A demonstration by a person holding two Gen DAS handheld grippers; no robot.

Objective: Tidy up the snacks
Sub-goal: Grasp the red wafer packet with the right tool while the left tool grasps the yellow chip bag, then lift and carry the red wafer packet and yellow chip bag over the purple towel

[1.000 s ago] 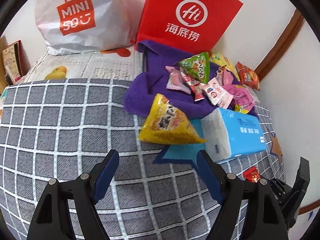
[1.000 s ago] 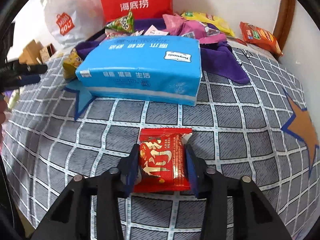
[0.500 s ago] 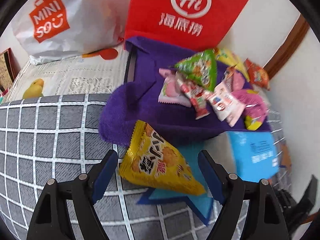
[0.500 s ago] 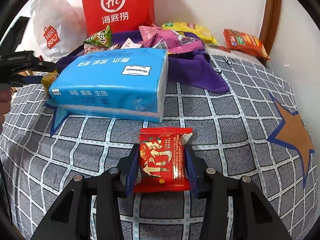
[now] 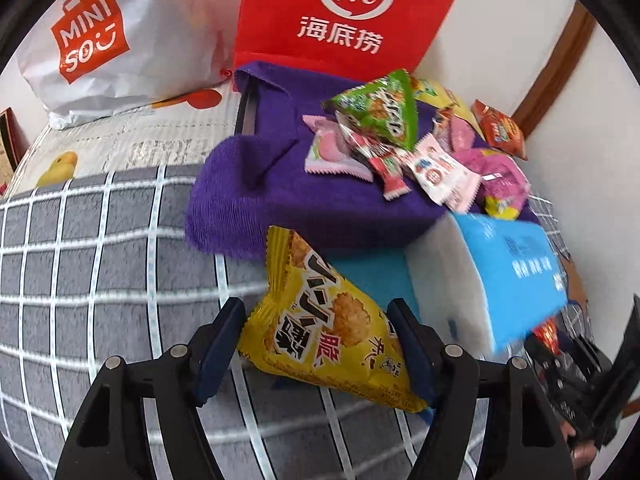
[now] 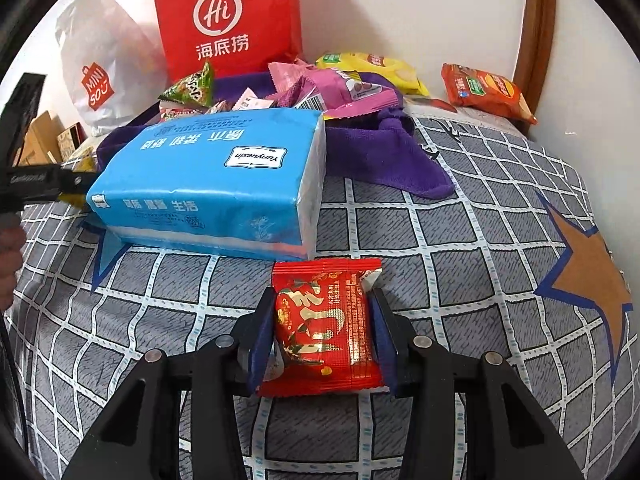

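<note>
A yellow triangular snack bag [image 5: 320,328] lies on the grey checked bedcover [image 5: 100,264], just in front of a purple towel [image 5: 248,184]. My left gripper [image 5: 316,308] straddles the bag and its jaws are closing. The pads stand close at both edges without squeezing it. Behind it, several small snack packets [image 5: 384,140] are heaped on the towel. My right gripper [image 6: 322,294] is shut on a red snack packet [image 6: 324,324], held just above the cover in front of a blue tissue pack [image 6: 208,176].
A red paper bag [image 5: 348,12] and a white shopping bag [image 5: 104,48] stand against the back wall. An orange snack packet [image 6: 486,90] lies near the wooden frame at the right. The tissue pack [image 5: 508,272] sits right of the yellow bag.
My left gripper has moved forward and down onto the yellow bag, which now lies between its jaws, and the jaws have narrowed. The right gripper still holds the red packet.
</note>
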